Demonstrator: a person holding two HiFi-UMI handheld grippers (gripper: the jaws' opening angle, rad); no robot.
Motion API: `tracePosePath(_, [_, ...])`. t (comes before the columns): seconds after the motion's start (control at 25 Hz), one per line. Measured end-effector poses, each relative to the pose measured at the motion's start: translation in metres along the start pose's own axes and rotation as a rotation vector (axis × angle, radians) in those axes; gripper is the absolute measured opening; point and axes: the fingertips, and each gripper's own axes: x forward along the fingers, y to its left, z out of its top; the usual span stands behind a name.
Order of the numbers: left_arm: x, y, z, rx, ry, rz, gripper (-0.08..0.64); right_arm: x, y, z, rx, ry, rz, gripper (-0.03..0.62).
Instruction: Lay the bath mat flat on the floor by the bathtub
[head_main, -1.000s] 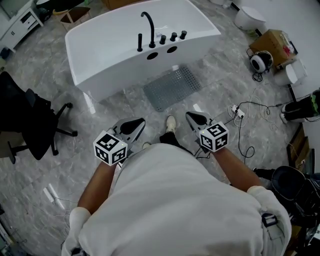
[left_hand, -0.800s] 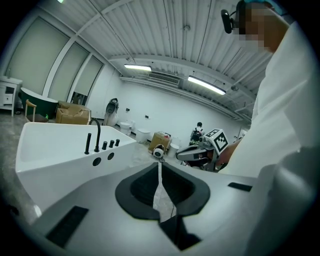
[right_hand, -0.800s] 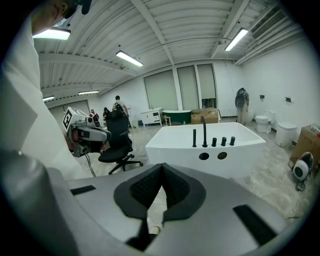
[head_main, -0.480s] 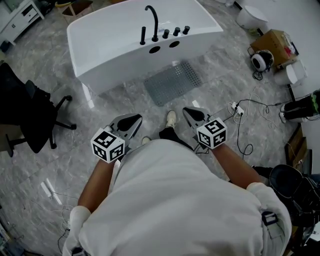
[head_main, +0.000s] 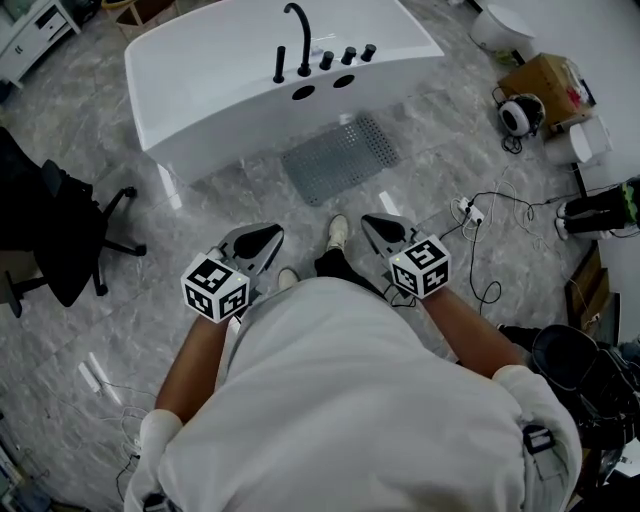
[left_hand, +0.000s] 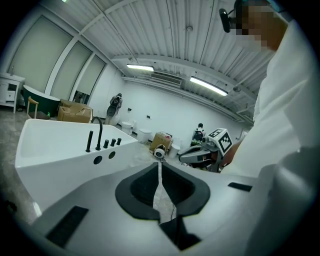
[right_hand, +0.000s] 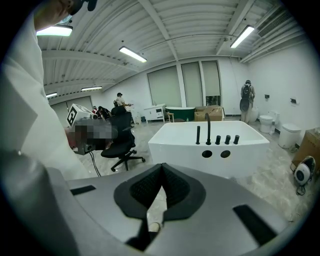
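Bath mat: grey, dotted with small holes, lying flat on the marbled floor.
Mat position: just beside the near wall of the white bathtub, below the black faucet and its knobs.
Mat long axis: runs lower-left to upper-right in the head view, roughly parallel to the tub's near side; one short end points toward the cardboard box.
Mat contact: neither gripper touches it; both are well apart from it.
Left gripper: held in front of the person's torso, jaws pointing toward the tub and mat; in the left gripper view its dark pads meet at the tip with only a thin slit behind, nothing between them.
Right gripper: held level with the left one, beside it, also aimed toward the tub; in the right gripper view its jaws are pressed together and empty.
Arms: both forearms bent forward from a white shirt, marker cubes facing up.
Shoe: white, on the floor between the two grippers, toe toward the mat.
Office chair: black, to the left, well apart from the mat.
Cables: loose on the floor at the right.
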Motion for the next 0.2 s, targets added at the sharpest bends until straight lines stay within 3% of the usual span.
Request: tracePosePath(0.2, [0.017, 0.022, 0.011, -0.003, -0.018, 0.016, 0.032, 0.014, -0.018, 0.001, -0.017, 0.02, 0.009, 0.008])
